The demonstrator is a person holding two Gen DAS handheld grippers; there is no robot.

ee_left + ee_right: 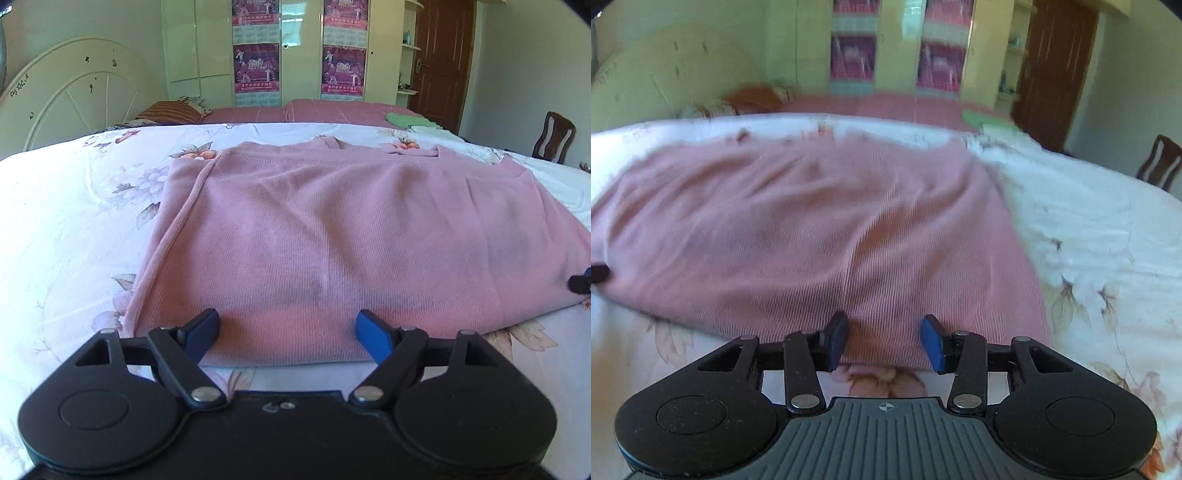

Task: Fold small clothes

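Pink ribbed garment lies spread on the floral bedsheet, its near hem running across just ahead of both tools, and it reads as only partly folded: along its left side in the left wrist view a seamed edge runs from the far corner down toward the near hem, which looks like a side or sleeve already turned in over the body. On the far right a flap of the same cloth still sticks out past the main rectangle, so I judge that side not yet tucked in (the right wrist view is smeared with motion blur, so whether the right edge is folded under or simply lying flat I cannot tell for sure). The left gripper hangs at the near hem with its jaws spread wide, blue pads either side of the cloth edge but pressing on nothing. The right gripper sits at the hem further along, jaws parted to a narrower gap, again with fabric ahead of them and nothing pinched. What is left, as I read it, is taking hold of the near hem with both tools and carrying it over toward the collar end, then perhaps one more fold to make a compact packet; a green cloth lies well apart on the far bed
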